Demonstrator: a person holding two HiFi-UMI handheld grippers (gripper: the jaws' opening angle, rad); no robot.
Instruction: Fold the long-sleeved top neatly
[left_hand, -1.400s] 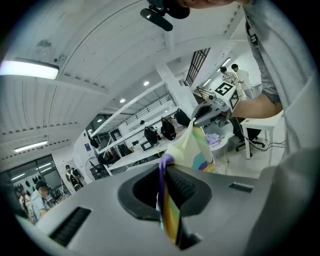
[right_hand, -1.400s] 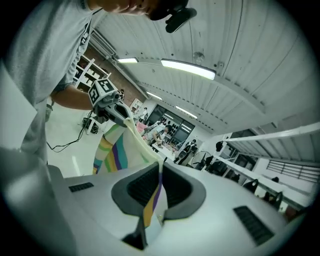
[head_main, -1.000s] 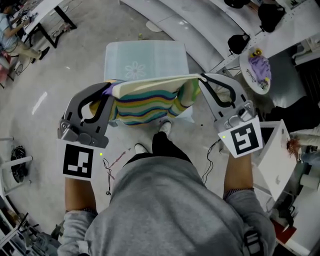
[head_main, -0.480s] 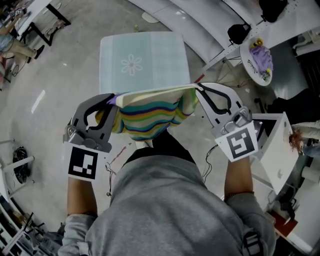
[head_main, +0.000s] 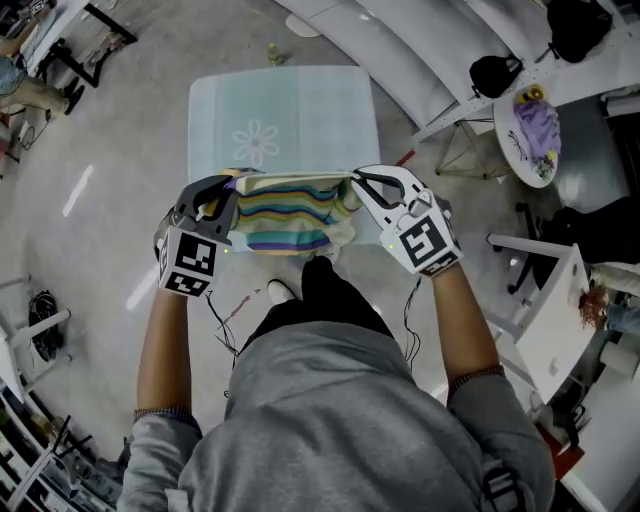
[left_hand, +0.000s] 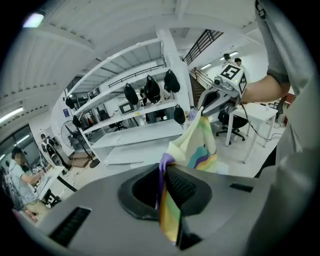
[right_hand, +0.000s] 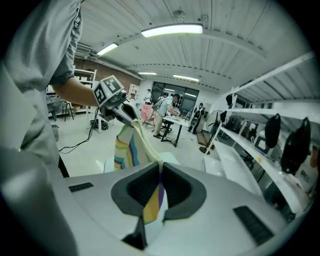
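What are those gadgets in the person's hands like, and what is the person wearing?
The left gripper and right gripper are grey, with looped bodies and black ribbed pads inside the jaws. Each bears a white cube with black square markers, and a thin cable trails from it. The person wears a grey sweatshirt, sleeves pushed up.

We lose near edge of table (head_main: 285, 110) under hanging striped top (head_main: 292, 212). Sleeves, collar, hem: we cannot tell apart, cloth bunched. Our trouser leg covers part of shoe (head_main: 281, 293). People (right_hand: 165, 107) across room too small for us to read.
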